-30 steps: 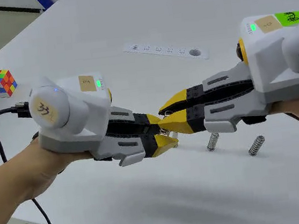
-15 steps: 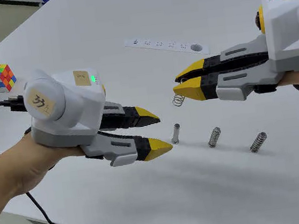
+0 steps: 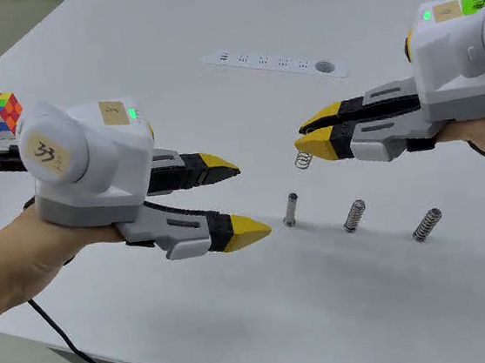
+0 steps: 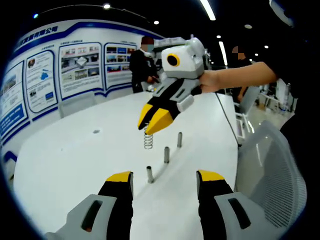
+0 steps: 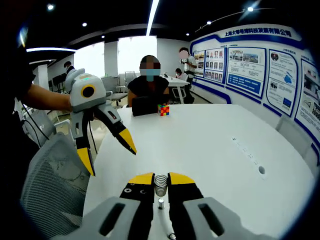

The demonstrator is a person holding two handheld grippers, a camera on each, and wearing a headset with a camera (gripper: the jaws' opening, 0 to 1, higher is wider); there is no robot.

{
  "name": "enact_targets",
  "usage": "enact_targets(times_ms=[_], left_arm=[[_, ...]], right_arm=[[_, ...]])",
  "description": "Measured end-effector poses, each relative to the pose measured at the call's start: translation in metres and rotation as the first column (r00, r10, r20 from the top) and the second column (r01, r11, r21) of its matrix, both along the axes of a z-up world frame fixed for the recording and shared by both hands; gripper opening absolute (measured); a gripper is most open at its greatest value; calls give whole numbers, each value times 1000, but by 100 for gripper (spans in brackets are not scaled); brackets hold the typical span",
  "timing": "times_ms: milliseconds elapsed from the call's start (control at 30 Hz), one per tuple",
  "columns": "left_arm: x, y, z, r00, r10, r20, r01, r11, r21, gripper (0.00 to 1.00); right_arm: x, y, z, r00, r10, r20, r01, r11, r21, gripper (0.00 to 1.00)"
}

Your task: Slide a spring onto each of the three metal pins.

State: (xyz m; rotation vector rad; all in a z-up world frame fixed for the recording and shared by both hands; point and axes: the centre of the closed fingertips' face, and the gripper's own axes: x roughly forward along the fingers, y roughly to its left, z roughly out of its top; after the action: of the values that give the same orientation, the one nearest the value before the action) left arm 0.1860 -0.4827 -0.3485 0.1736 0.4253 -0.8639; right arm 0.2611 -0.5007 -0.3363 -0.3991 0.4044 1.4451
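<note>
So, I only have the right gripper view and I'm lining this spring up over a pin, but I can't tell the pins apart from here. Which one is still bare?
Observer: In the head view, the bare pin is at the end of the row nearest the left gripper.
Operator: And the other two?
Observer: The middle pin and the far pin each already carry a spring.
Operator: Is my spring down on the pin yet?
Observer: No. The spring in the right gripper hangs above the bare pin, clear of its top.
</note>
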Motion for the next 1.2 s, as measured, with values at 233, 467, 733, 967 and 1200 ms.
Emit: enact_targets(times_ms=[233,467,733,967,1200], left_arm=[[1,4,-7,999,35,-41,-36,999,-8,69],[1,4,-15,997,38,-65,-38,999,5,84],[2,13,-17,995,68,-77,-68,998,-5,93],[3,19,-21,992,86,-88,-86,996,6,94],[5,22,-19,992,101,-74,-101,995,3,92]], right_arm=[[-3,3,-23,1000,-11,-26,10,999,-35,11],[-1,8,-38,998,-31,-48,29,999,-44,11],[-3,8,-46,996,-36,-80,31,997,-72,11],[-5,8,-55,997,-30,-73,23,995,-98,11],[-4,7,-65,997,-32,-76,23,994,-111,11]])
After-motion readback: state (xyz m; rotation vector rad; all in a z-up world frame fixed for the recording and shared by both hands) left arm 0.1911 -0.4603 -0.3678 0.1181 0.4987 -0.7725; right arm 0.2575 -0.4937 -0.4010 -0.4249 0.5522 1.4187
